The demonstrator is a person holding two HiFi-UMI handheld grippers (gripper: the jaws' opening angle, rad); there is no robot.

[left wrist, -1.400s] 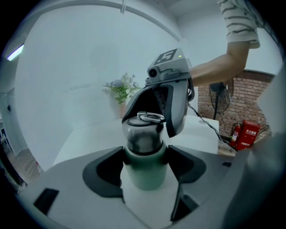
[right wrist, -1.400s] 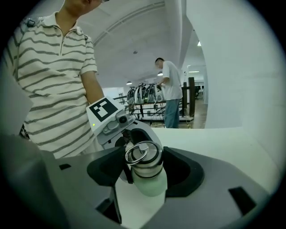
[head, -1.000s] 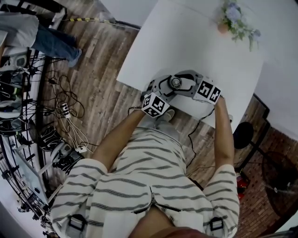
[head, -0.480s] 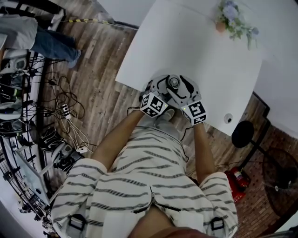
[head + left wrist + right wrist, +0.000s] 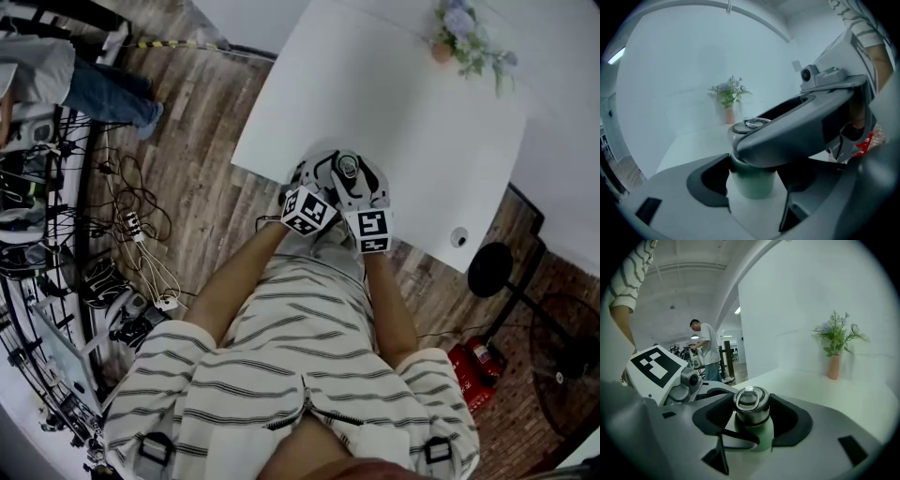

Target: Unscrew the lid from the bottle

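A pale green bottle (image 5: 752, 185) with a steel ring-topped lid (image 5: 751, 404) stands upright near the front edge of the white table (image 5: 394, 84). My left gripper (image 5: 752, 187) is shut on the bottle's body, low down. My right gripper (image 5: 752, 414) reaches in from the near side, above the left one. Its jaws have just been closing with the lid between them, and its pads now rest against the lid's sides. In the head view both marker cubes sit side by side just in front of the bottle (image 5: 348, 167).
A small vase of flowers (image 5: 464, 37) stands at the table's far side. A small round object (image 5: 458, 237) lies at the near right corner. Cables (image 5: 131, 225) cover the wooden floor on the left, and a person (image 5: 707, 350) stands in the background.
My right gripper has swung from the bottle's right side round to its near side, so its cube now sits next to the left cube. The left gripper and bottle stayed put.
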